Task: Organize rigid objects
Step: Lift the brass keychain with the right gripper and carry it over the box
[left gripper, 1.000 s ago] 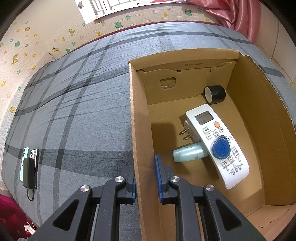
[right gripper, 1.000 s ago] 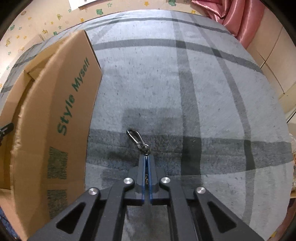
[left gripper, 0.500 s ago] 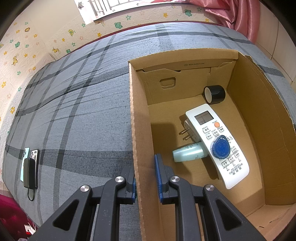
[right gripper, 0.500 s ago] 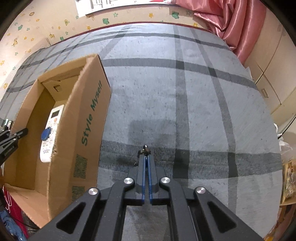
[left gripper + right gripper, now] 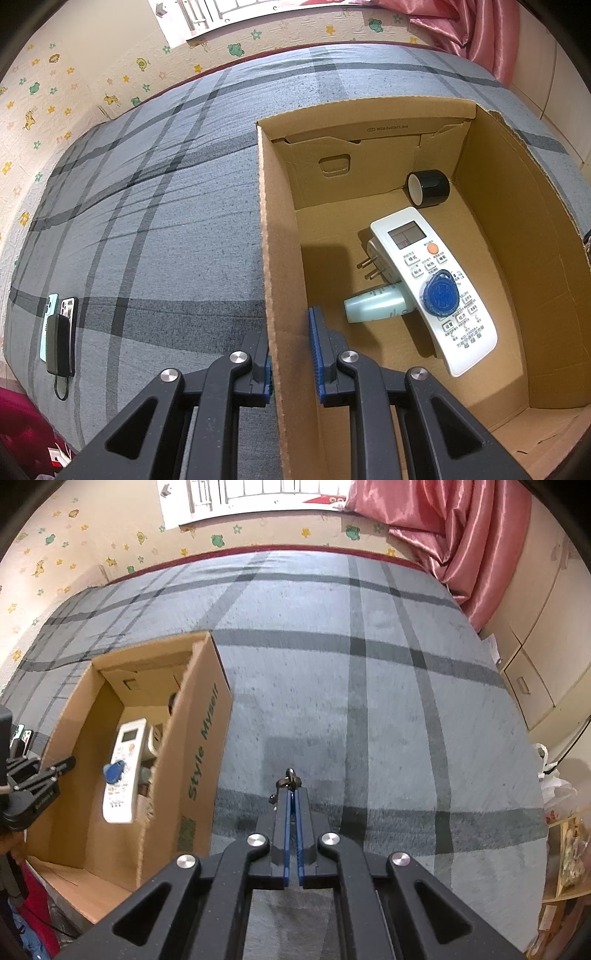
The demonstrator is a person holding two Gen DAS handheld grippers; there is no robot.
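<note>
My left gripper (image 5: 291,354) is shut on the left wall of the open cardboard box (image 5: 275,280), one pad on each side of it. Inside the box lie a white remote (image 5: 432,288) with a blue key fob (image 5: 440,293) on it, a white plug adapter (image 5: 376,254), a pale green bottle (image 5: 376,305) and a black roll (image 5: 430,187). My right gripper (image 5: 293,794) is shut on a small metal clasp (image 5: 288,780), held up over the grey plaid bedspread (image 5: 351,686), to the right of the box (image 5: 199,738).
Two phones and a black power bank (image 5: 59,328) lie at the bed's left edge. A pink curtain (image 5: 461,535) and cabinets (image 5: 535,664) stand at the right. A plastic bag (image 5: 557,786) sits beside the bed at the right.
My right gripper has risen off the bedspread with the clasp in it, so the box and more of the room came into its view. The left gripper has stayed on the box wall.
</note>
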